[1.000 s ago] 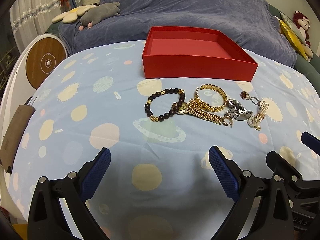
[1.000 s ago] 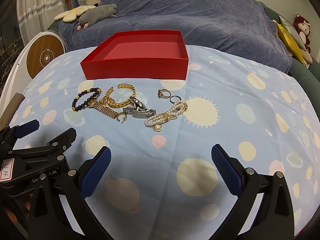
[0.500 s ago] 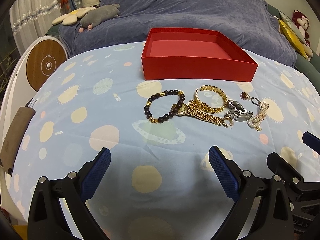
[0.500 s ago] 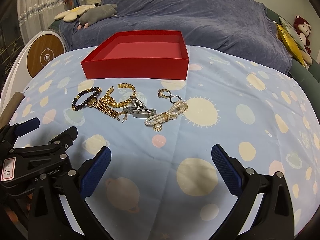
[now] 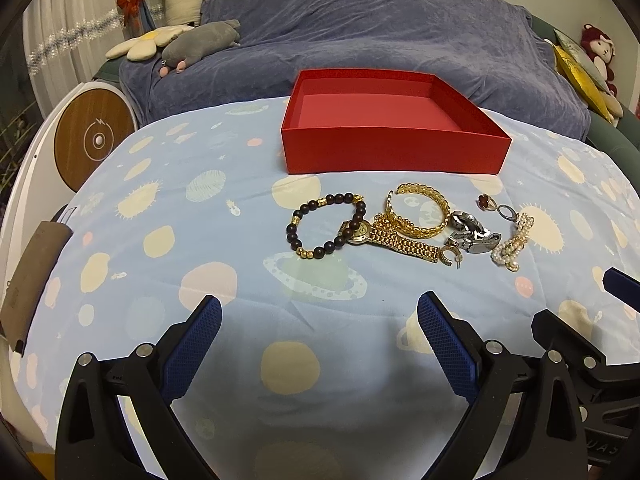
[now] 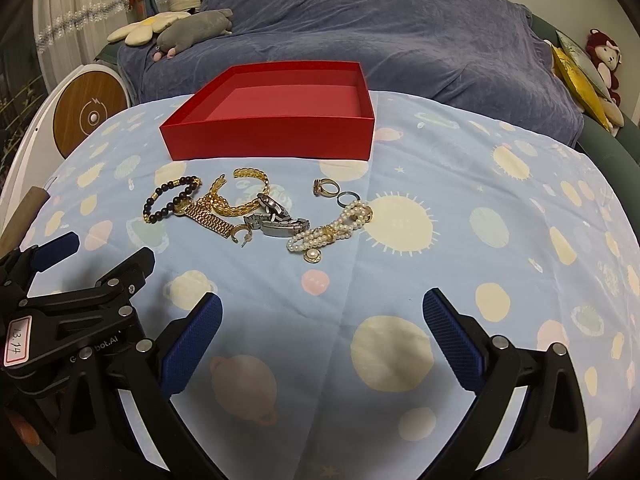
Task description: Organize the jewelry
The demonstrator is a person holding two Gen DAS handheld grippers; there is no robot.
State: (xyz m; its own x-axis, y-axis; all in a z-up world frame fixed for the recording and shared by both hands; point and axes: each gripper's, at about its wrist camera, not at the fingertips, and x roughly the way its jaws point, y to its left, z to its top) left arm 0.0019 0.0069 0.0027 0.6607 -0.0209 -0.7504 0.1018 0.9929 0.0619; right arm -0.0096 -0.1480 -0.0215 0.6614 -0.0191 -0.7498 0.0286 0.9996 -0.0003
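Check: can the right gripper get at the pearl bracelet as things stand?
Probably yes. The right gripper is open, with only bare cloth between it and the pearl bracelet. The bracelet's left end lies against the silver watch, so a grab there might snag it.

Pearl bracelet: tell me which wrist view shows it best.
The right wrist view: the pearl bracelet lies near the frame's middle, strands and round pendant distinct. In the left wrist view it sits small towards the right edge, foreshortened into a bunched clump.

Dim warm indoor light, soft shadows, sharp focus, fisheye-bent edges
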